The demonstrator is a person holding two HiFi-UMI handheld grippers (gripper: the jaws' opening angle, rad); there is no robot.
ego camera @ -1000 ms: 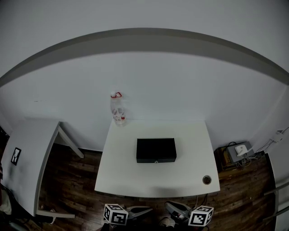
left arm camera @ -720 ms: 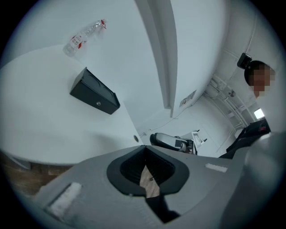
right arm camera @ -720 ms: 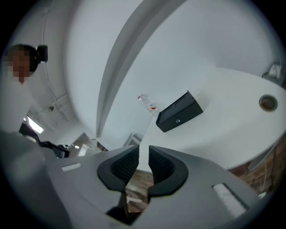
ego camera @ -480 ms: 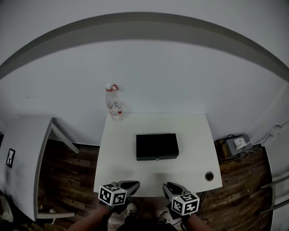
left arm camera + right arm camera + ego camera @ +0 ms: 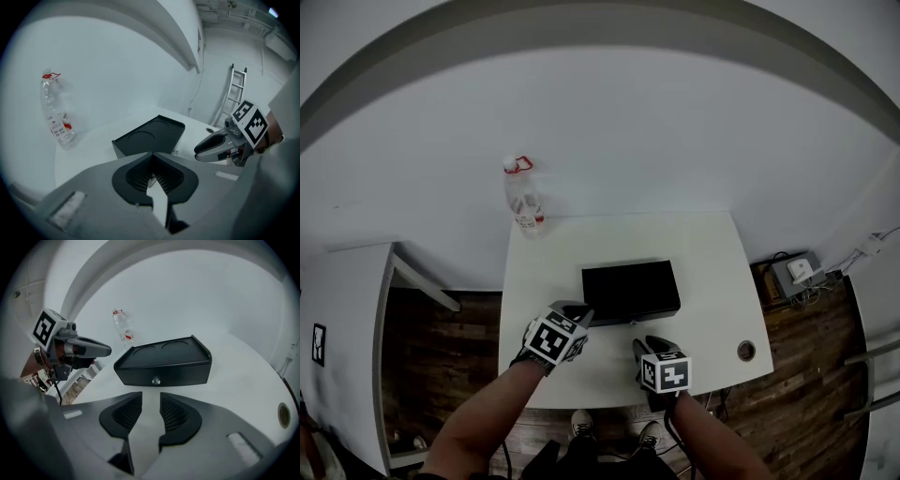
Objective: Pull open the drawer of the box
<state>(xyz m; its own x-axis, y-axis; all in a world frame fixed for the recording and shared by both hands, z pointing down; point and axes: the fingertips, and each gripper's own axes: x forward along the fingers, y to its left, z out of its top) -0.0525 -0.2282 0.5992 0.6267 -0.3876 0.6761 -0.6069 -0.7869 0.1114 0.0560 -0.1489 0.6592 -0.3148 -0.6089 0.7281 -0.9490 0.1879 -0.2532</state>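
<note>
While the white counter (image 5: 712,272) carries the black box (image 5: 630,289) at its middle, a clear bottle (image 5: 523,199) stands well apart at the far left corner. My right fingers (image 5: 650,347) have just been opening and stand apart, empty, facing the drawer knob (image 5: 156,380). My left fingers (image 5: 151,174) are closed on nothing. The drawer's seam is hard to make out.

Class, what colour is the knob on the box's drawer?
Silver knob on the black box; clearest in the right gripper view.

Box (image 5: 630,291): one. Bottle (image 5: 523,200): one. Tables: two – main table (image 5: 712,281), side table (image 5: 347,300). Tongs: two – left tongs (image 5: 573,312), right tongs (image 5: 648,345).
</note>
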